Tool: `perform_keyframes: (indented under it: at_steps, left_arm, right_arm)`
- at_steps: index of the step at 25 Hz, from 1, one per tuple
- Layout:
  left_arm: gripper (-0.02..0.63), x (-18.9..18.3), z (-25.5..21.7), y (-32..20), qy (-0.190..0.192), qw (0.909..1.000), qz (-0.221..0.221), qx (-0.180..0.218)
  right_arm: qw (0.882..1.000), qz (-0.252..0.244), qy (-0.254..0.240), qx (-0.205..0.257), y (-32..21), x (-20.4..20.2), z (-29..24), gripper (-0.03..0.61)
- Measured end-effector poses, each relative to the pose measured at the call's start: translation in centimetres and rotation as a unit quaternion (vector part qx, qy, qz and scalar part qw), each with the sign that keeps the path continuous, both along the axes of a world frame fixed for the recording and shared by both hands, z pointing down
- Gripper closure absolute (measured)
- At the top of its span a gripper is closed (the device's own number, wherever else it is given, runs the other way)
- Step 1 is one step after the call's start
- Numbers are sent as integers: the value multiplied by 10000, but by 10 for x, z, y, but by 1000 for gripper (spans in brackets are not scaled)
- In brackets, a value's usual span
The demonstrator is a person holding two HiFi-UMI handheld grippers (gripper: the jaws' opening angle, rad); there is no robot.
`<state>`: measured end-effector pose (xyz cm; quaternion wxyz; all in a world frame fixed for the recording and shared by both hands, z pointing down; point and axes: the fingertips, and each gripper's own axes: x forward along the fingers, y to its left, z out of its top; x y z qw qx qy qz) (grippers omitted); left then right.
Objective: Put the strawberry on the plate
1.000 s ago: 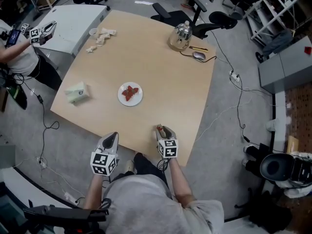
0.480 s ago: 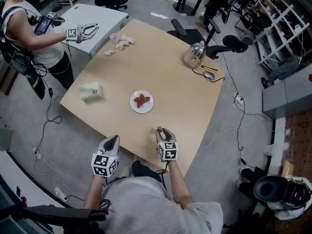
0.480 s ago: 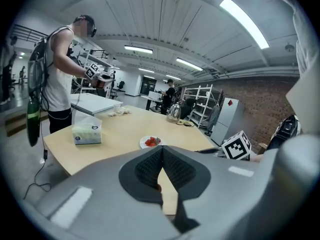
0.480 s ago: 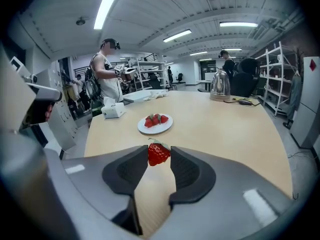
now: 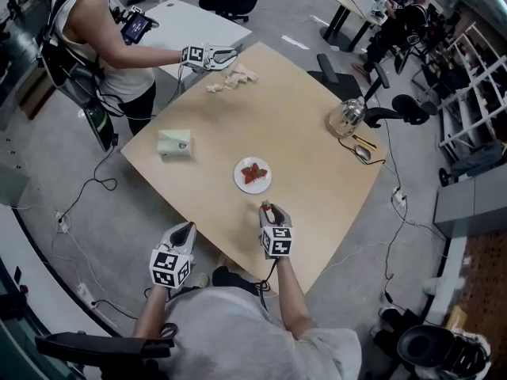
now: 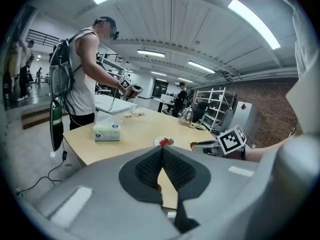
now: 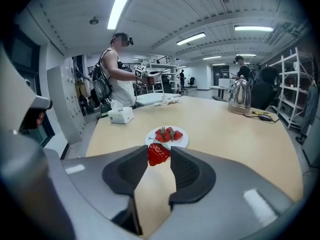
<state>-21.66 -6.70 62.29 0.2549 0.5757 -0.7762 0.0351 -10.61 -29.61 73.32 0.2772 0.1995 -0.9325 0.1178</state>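
Gripping a strawberry [image 7: 158, 154] between its jaws, the right gripper [image 5: 267, 207] hovers over the desk [image 5: 301, 93] near the plate [image 5: 240, 183], while the left gripper [image 6: 162, 152] is closed and empty.

Open-plan workroom, seen from overhead and at desk level.
Pale wooden desk [image 5: 301, 117] with rounded corners on a grey floor [image 5: 71, 172]; black swivel chairs [image 5: 232, 1], white metal shelving [image 7: 294, 79], white ceiling strip lights [image 7: 119, 6].

In the head view the right gripper [image 5: 268, 208] covers nearly all of the strawberry [image 5: 264, 205], leaving only a red speck at its tip. The fruit on the plate [image 5: 240, 182] is too small to count there. The pale scraps [image 5: 231, 77] at the far corner of the table [image 5: 301, 133] cannot be identified. The top edge cuts off the other person [image 5: 103, 30].
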Motion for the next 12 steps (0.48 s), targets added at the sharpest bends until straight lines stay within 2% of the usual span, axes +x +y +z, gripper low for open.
perform_keyframes:
  at_steps: [12]
  left_arm:
    - [594,-13,-9,24,-38,9986,-508,-106]
  right_arm:
    - [9992,-386,58,79,-14,-47,-4,433]
